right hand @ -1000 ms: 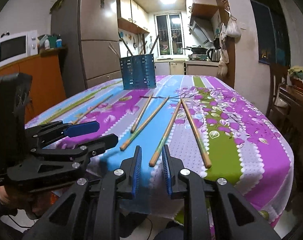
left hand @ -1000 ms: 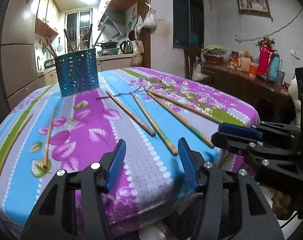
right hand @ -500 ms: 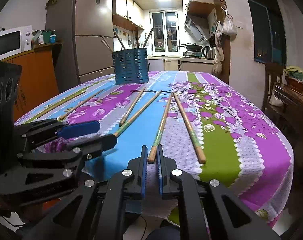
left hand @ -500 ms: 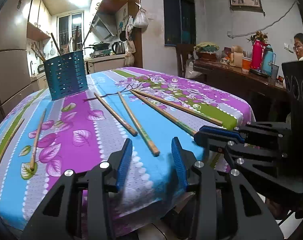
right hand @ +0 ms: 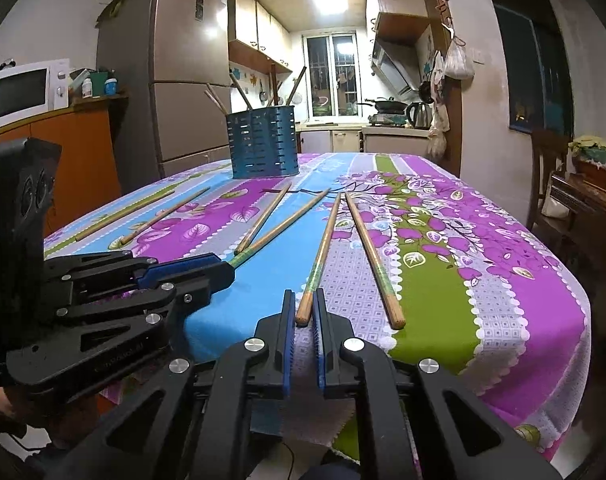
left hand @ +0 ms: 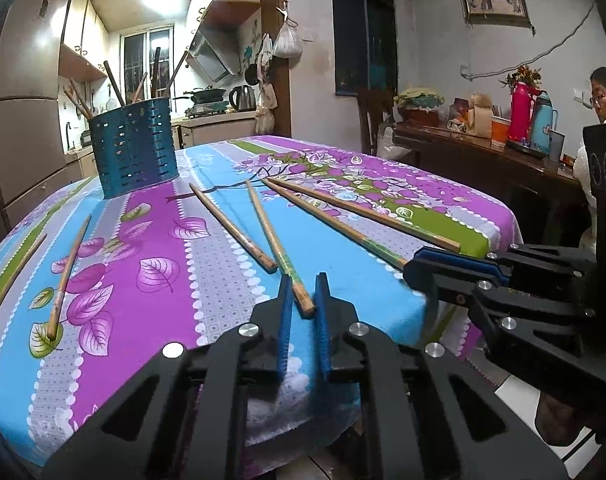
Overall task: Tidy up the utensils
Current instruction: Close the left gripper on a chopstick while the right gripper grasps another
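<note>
Two chopsticks are in your grasp, one per hand. Your left gripper (left hand: 301, 304) has closed its jaws on the near end of a green-banded chopstick (left hand: 277, 246), which runs ahead of it across the tablecloth (left hand: 155, 304). Your right gripper (right hand: 304, 312), just beside it, pinches the next chopstick (right hand: 321, 256) the same way. The pickup step looks complete (four more lie loose alongside). Next, I'd judge, lift both clear and tip them upright into the blue holder (left hand: 134, 146), far ahead and leftward.
</note>
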`<act>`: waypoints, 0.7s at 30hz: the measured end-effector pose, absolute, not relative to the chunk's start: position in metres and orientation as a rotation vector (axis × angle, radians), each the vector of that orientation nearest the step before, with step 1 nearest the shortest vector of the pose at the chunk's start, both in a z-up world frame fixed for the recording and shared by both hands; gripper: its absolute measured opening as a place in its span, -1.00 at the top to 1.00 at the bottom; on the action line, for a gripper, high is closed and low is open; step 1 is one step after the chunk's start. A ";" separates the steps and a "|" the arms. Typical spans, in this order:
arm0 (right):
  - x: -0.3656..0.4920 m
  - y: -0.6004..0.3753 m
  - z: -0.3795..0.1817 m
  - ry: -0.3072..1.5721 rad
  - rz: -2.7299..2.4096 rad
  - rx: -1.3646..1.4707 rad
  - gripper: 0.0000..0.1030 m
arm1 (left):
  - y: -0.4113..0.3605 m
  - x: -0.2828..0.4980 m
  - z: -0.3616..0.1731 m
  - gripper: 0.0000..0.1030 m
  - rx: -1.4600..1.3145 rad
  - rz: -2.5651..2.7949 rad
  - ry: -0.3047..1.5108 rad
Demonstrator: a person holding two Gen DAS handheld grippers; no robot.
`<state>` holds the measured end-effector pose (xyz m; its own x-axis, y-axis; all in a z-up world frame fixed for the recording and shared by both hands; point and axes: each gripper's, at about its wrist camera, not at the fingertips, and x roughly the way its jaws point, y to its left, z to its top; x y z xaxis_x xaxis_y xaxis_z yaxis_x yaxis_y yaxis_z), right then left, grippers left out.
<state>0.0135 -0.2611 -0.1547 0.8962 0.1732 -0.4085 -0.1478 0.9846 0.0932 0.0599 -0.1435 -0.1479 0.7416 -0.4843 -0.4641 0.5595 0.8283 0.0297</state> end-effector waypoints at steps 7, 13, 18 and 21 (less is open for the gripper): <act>0.008 -0.266 -0.149 0.401 0.144 0.075 0.84 | -0.140 0.055 -0.136 0.83 0.161 -0.570 0.433; -0.006 -0.268 -0.114 0.317 0.142 0.034 0.84 | -0.132 0.048 -0.105 0.84 0.132 -0.575 0.360; -0.008 -0.271 -0.075 0.243 0.166 -0.013 0.85 | -0.127 0.049 -0.067 0.87 0.121 -0.571 0.276; 0.001 -0.273 -0.049 0.209 0.185 -0.049 0.85 | -0.129 0.057 -0.046 0.89 0.121 -0.571 0.232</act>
